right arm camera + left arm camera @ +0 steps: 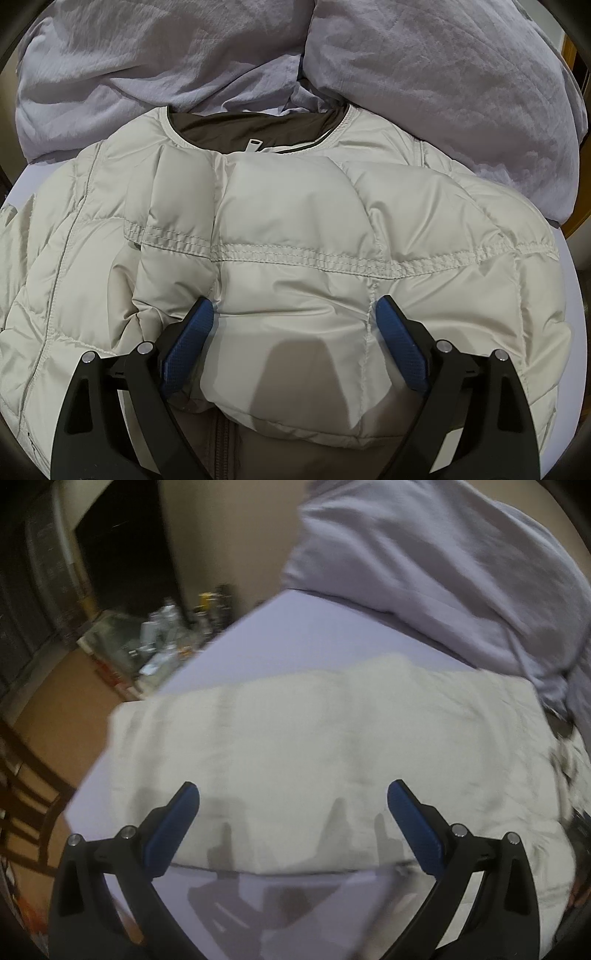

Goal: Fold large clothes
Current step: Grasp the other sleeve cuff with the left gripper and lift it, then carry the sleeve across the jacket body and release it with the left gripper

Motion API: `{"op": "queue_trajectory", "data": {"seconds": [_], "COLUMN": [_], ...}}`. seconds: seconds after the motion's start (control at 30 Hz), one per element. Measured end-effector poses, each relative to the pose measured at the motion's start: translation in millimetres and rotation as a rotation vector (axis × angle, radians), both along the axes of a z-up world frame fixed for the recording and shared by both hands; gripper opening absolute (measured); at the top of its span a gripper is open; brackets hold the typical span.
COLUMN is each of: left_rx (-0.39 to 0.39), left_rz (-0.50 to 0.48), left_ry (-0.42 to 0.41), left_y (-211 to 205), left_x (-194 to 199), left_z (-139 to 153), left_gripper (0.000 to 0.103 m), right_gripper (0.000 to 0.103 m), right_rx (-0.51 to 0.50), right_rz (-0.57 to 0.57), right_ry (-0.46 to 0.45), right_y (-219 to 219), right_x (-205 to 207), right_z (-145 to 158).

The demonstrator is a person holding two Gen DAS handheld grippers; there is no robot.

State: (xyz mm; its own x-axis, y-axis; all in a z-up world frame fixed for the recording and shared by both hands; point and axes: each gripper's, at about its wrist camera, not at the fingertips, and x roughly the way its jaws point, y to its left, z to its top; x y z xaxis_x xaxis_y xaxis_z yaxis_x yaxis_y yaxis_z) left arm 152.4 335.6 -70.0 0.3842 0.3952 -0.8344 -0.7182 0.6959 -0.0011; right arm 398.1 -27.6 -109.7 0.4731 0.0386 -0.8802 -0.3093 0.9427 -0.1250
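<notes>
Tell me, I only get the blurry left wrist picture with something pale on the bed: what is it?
Observer: A cream quilted puffer jacket, sharp in the right wrist view, lying on the bed.
Operator: Which end is its neck?
Observer: The collar with brown lining points toward the rumpled lilac duvet.
Operator: Is the other tool holding it?
Observer: The right gripper is open, a padded fold bulging between its blue fingers.

Dim light, fisheye-warped; left view motion-blurred.
</notes>
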Motion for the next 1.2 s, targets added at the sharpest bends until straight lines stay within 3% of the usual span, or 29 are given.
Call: {"op": "queue_trajectory", "data": {"seconds": [0.17,0.3,0.57,0.67,0.83,0.93,1.03,1.2], "left_rx": [-0.003,-0.039,-0.169,-0.172,-0.175,-0.17,-0.158,-0.126], "left_rz": [0.116,0.186,0.278,0.301,0.298,0.291,0.285,0.247], "left_ry": [0.006,0.004,-0.005,-0.039,-0.069,-0.081,-0.088,-0.162], "left_y": [46.6,76.3,100.4,97.6,94.7,88.6,81.9,68.0], "left_x": [-33.2,-55.5,-83.9,-89.8,-87.7,-86.0,-82.3,-71.6], "left_z": [-2.6,-10.6,-44.0,-46.1,-40.3,-35.8,-27.8,6.7], "left_gripper": [0.099,0.091,0.078,0.073,0.036,0.021,0.014,0.013], "right_gripper": [0.091,0.091,0.091,0.091,0.091,0.091,0.091,0.091], "right_rx": [0.001,0.002,0.003,0.003,0.003,0.006,0.012,0.008], "right_rz": [0.001,0.001,0.002,0.0,0.0,0.006,0.02,0.04], "right_ry": [0.0,0.001,0.004,0.005,0.015,0.022,0.024,0.025], "right_y": [-0.2,-0.5,0.4,-0.2,0.6,-0.7,-2.4,-3.8], "right_x": [-0.1,-0.2,-0.9,-0.8,-1.6,-2.0,-3.6,-10.0], "right_z": [0.1,-0.1,0.2,-0.1,0.5,1.3,2.6,5.8]}}
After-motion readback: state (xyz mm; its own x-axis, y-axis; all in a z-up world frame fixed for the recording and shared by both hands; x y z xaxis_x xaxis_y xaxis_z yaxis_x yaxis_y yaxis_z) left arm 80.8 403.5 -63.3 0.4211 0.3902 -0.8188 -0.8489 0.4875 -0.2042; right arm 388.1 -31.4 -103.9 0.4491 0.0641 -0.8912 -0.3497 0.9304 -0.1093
